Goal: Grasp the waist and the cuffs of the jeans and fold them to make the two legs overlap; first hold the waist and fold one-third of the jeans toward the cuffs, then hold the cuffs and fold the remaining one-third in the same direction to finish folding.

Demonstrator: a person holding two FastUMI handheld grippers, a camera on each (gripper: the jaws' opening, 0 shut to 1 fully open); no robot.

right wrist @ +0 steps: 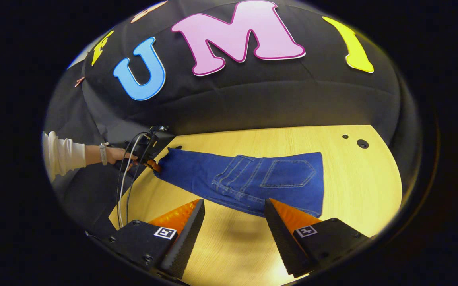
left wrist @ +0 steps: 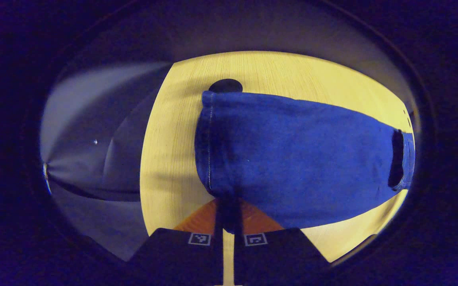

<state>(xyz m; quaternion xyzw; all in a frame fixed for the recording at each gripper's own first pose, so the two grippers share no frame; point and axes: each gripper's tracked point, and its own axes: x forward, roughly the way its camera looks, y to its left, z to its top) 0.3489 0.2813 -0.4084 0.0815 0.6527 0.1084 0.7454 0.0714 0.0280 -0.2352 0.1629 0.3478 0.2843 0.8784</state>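
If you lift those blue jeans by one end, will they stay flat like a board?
Probably not. The jeans lie limp on the table, so they'd likely droop. The left gripper pinches the cuff end, and denim looks thick, so it's probably heavyish and unlikely to slip out.

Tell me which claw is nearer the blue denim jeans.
Left. The left claw is shut on the blue denim jeans at the leg end; the right claw hovers open, just short of them.

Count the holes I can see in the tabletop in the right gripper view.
2: a large dark hole near the table's far right corner, and a small hole just left of it. The jeans may cover others.
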